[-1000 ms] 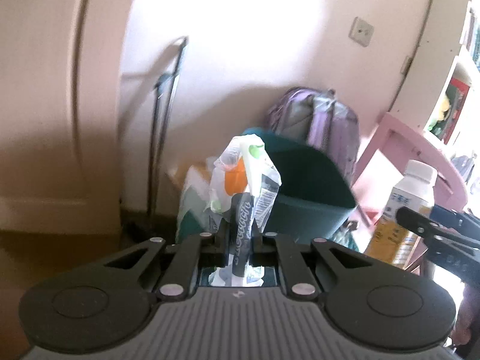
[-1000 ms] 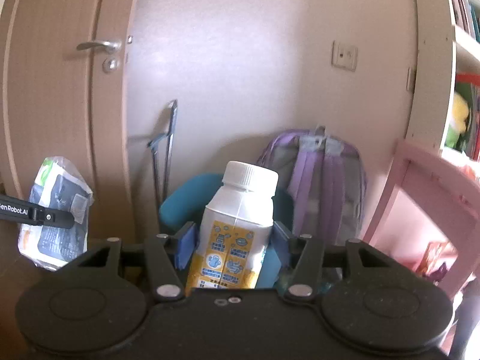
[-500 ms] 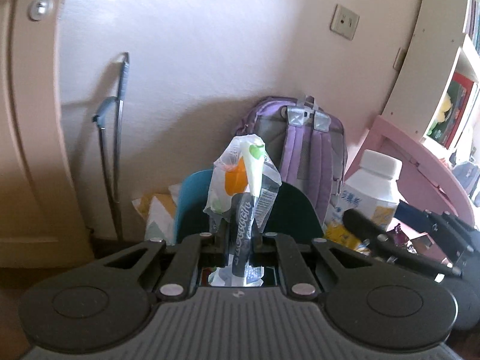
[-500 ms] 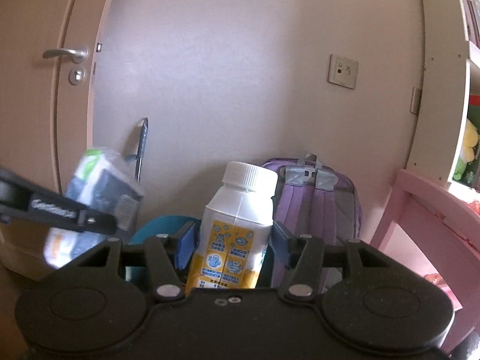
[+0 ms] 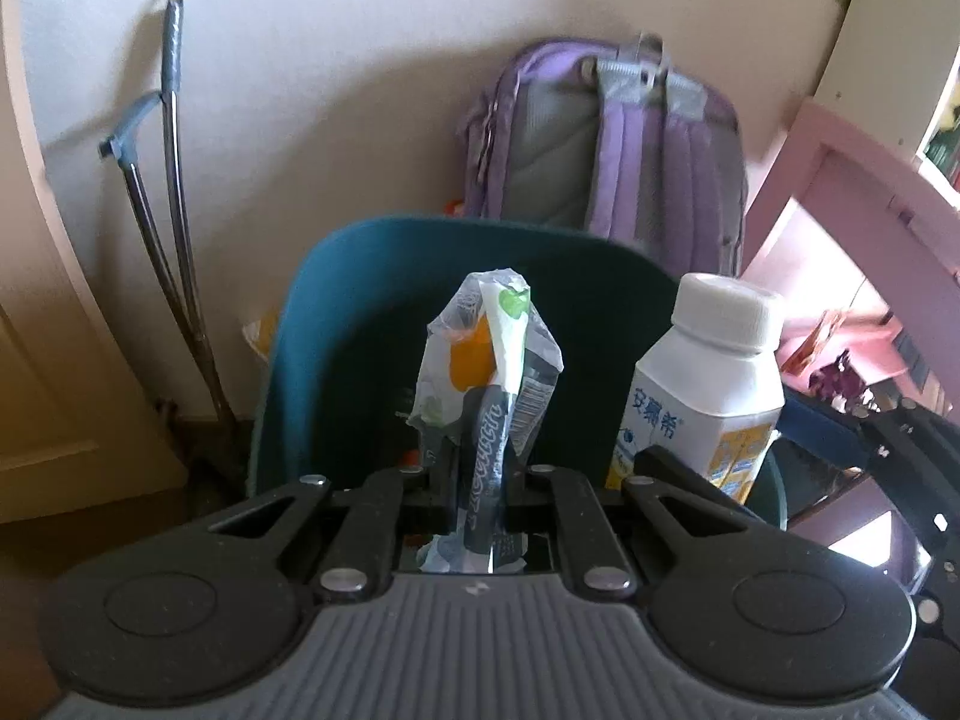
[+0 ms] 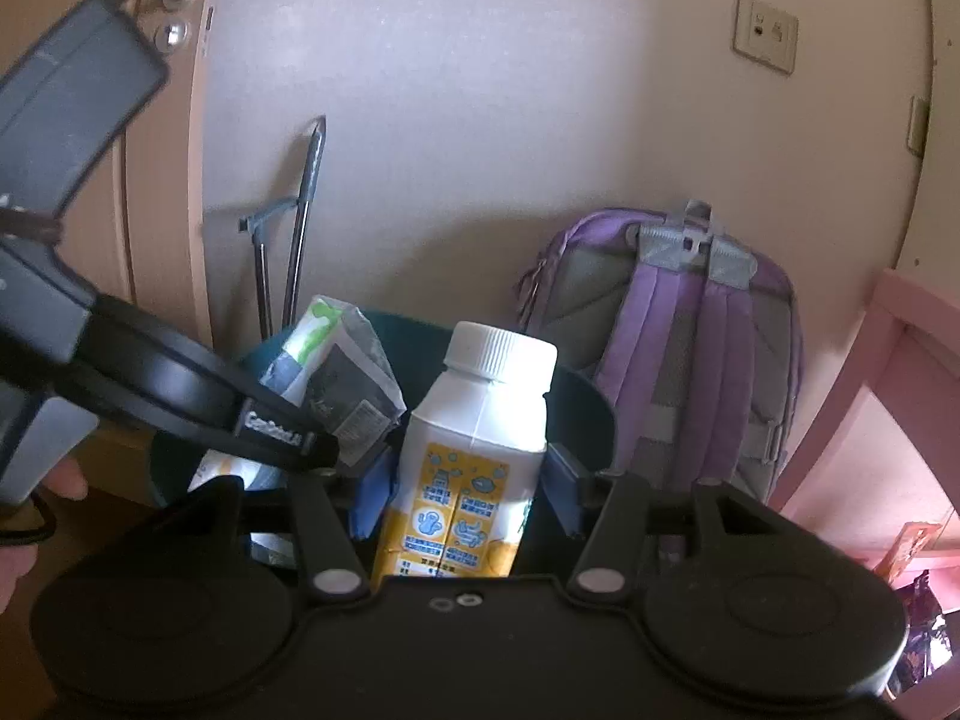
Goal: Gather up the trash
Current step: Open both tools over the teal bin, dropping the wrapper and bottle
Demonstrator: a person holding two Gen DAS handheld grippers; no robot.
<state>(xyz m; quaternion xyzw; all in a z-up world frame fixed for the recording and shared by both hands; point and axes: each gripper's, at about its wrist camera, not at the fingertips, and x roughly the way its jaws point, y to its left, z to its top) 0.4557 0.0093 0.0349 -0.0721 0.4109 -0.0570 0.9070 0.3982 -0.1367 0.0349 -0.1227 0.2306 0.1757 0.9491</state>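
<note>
My left gripper (image 5: pixel 480 420) is shut on a crumpled plastic wrapper (image 5: pixel 486 336) with green and orange print, held over the open teal trash bin (image 5: pixel 336 324). My right gripper (image 6: pixel 468 480) is shut on a white and yellow drink bottle (image 6: pixel 474 456) with a white cap, also held over the bin (image 6: pixel 585 414). The bottle (image 5: pixel 702 396) shows right of the wrapper in the left wrist view. The wrapper (image 6: pixel 336 372) and the left gripper's fingers (image 6: pixel 264 426) show at the left in the right wrist view.
A purple backpack (image 5: pixel 630 150) leans on the wall behind the bin. A folded metal frame (image 5: pixel 168 192) stands against the wall at the left, next to a door (image 6: pixel 102 180). A pink chair (image 5: pixel 840 192) and shelving are at the right.
Both grippers have moved forward and down toward the bin, which now fills the view beneath the wrapper and bottle. Both holds are unchanged.
</note>
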